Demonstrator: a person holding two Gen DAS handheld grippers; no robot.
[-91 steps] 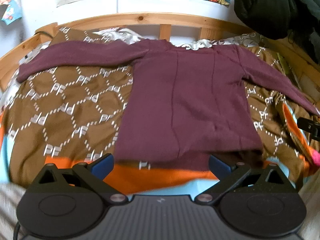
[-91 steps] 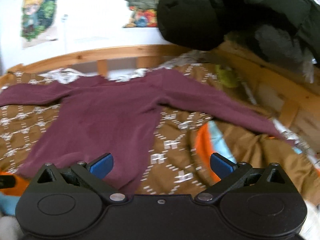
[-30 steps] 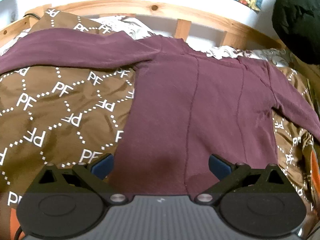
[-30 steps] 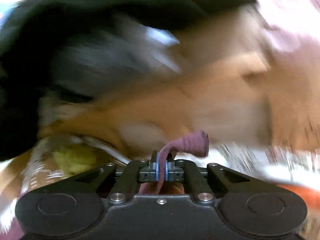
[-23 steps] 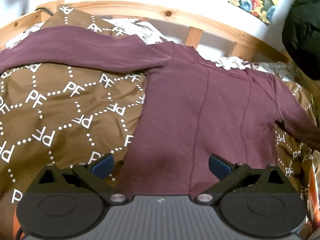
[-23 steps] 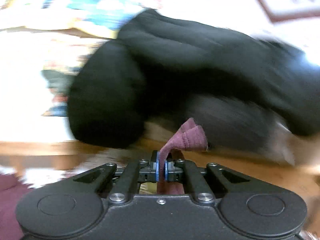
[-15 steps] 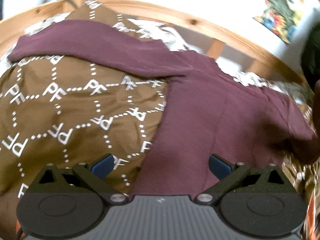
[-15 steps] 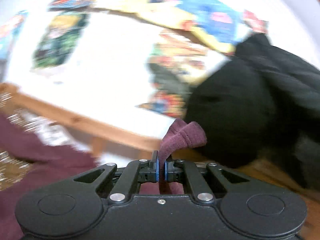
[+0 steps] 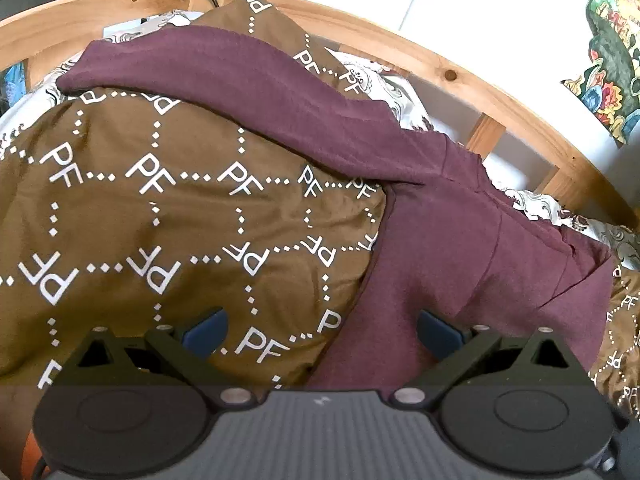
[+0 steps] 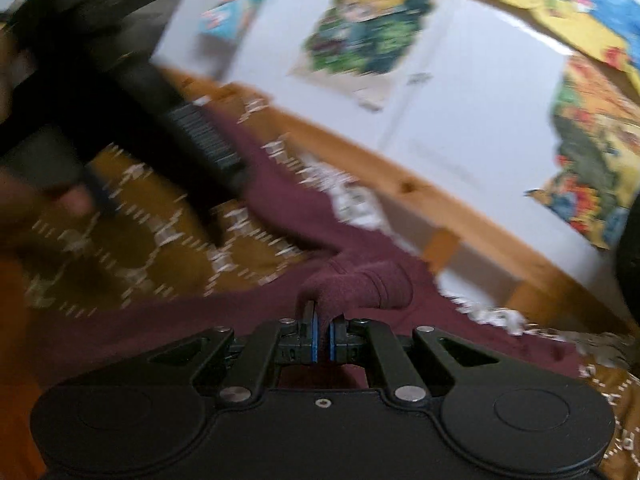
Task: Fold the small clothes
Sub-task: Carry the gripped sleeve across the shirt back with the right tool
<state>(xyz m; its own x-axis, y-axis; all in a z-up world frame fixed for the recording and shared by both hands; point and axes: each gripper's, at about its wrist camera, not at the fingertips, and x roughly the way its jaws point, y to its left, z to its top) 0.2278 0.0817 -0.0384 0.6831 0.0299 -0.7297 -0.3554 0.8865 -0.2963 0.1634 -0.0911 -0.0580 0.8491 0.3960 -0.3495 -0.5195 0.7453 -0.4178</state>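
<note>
Bedding fills most of both views: a brown bedspread (image 9: 168,216) printed with white "PF" letters and dotted lines covers the bed, with a pale patterned sheet (image 9: 384,84) showing at its far edge. A curved wooden bed frame (image 9: 500,100) runs behind it, against a white wall (image 10: 460,92) hung with colourful posters (image 10: 364,40). On the bedspread lies a maroon sweater (image 9: 448,256), its body stretching from the near edge of the left wrist view toward the frame, and one long sleeve (image 9: 240,80) reaching out flat to the far left. In the blurred right wrist view the sweater (image 10: 280,208) spreads below the frame, and the other sleeve's cuff (image 10: 360,284) is bunched and folded over just above the tool. The right gripper (image 10: 322,340) has its blue pads pressed together, pinching that cuff. The left gripper (image 9: 320,330) hovers low over the near edge of the sweater with its blue fingertips (image 9: 206,328) spread wide, one over the bedspread, the other over maroon cloth, holding nothing. It also appears as a dark blur (image 10: 132,128) at the left of the right wrist view.
</note>
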